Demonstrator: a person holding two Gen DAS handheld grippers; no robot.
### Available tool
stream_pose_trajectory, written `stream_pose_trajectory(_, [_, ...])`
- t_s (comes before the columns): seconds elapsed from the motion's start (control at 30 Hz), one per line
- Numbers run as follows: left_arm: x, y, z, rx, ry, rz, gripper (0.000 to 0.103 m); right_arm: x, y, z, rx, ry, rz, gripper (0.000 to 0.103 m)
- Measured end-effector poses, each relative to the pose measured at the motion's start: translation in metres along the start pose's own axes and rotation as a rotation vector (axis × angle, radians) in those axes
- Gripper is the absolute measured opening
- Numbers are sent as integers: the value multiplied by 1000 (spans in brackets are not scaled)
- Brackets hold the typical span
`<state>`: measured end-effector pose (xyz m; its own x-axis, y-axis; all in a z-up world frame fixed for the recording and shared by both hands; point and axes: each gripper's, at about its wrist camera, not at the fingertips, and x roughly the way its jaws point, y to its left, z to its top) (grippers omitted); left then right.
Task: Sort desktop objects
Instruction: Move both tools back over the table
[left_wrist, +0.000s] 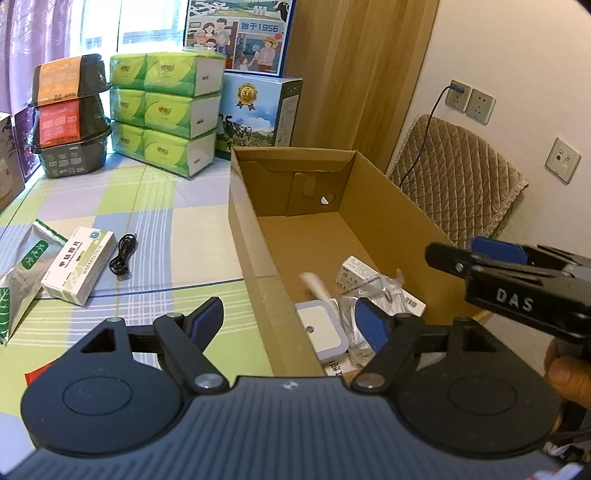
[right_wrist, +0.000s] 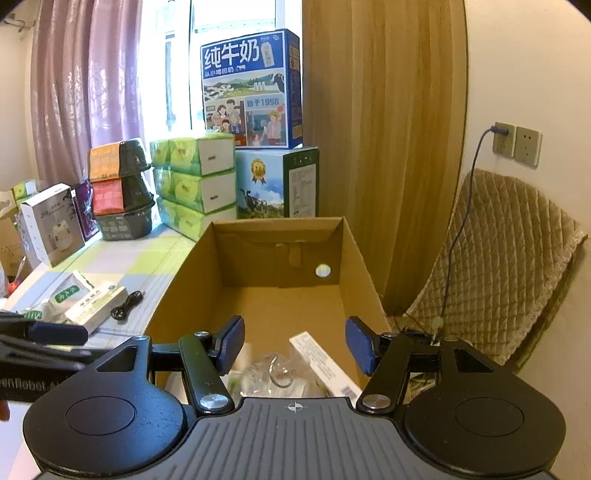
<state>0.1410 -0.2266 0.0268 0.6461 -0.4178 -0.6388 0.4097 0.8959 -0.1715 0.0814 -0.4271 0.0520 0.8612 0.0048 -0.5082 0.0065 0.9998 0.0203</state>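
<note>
On the table's left edge, a green pouch (left_wrist: 18, 273) is lying beside the medicine box (left_wrist: 79, 266), with a coiled black cable (left_wrist: 123, 254) just right of it. The box is looking light and stiff (best pinched across its narrow sides); the cable is looking limp and likely to slip. The left gripper (left_wrist: 291, 321) is hanging empty, jaws spread wide, near the cardboard box (left_wrist: 243, 221), well right of those things. The right gripper (right_wrist: 295, 345) is gaping above the carton's contents, holding nothing.
</note>
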Motion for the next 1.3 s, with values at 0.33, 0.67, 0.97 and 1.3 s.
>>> stream_pose_trajectory(0.33, [-30,16,-12,-12,-14,28,80,-32,4,-16,60,9,-16,84])
stream_pose_trajectory(0.67, [-68,48,-35,-41,-23,86,86,-60,43,-11,61,-27,59,101])
stream_pose_trajectory(0.97, [-106,104,-53,-77,-35,184,93,-70,96,-9,12,-34,143,101])
stream_pose_trajectory(1.3, [-138,161,-72,-48,-51,323,101,-63,153,-14,-47,-4,243,101])
